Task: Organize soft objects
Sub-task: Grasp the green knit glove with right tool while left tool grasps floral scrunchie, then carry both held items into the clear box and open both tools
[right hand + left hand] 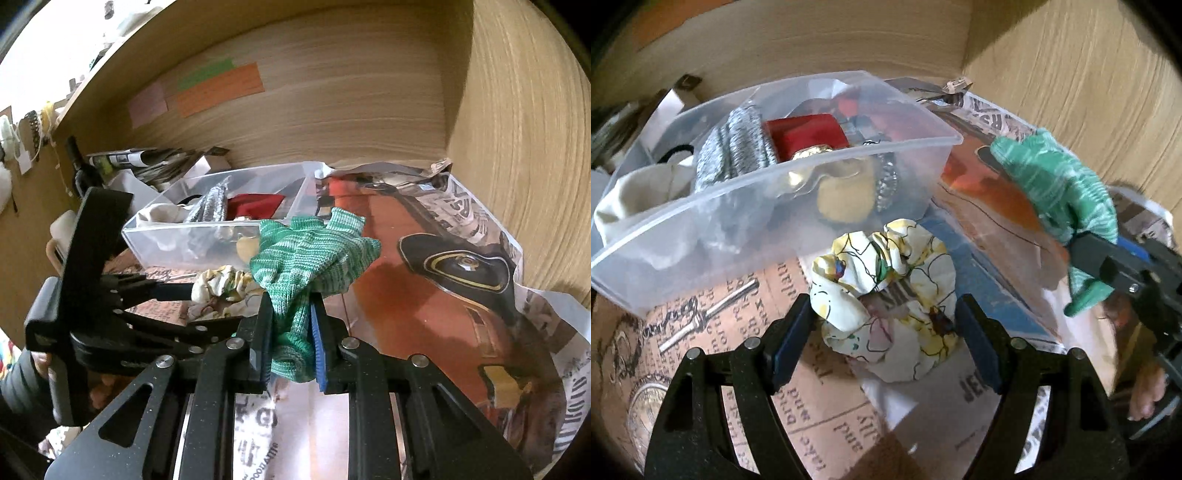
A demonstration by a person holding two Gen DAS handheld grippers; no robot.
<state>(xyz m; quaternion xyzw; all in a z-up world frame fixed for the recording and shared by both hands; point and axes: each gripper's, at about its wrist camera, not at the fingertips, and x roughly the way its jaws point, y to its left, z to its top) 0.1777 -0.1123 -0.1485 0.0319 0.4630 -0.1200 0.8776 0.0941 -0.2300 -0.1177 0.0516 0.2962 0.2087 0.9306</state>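
A white floral scrunchie (886, 295) lies on printed paper in front of a clear plastic bin (783, 192). My left gripper (882, 325) is open, its fingers on either side of the scrunchie without squeezing it. My right gripper (290, 332) is shut on a green knitted cloth (310, 254) and holds it above the paper, to the right of the bin; it also shows in the left wrist view (1060, 192). The bin (207, 229) holds a grey knit (735, 147), a red piece (805, 134) and a cream fabric (639, 192).
Newspaper and poster sheets (424, 295) cover the shelf floor. Wooden walls (332, 110) close the back and right side (524, 166). Papers and a small box (155, 162) are stacked behind the bin. The left gripper appears at the left of the right wrist view (207, 302).
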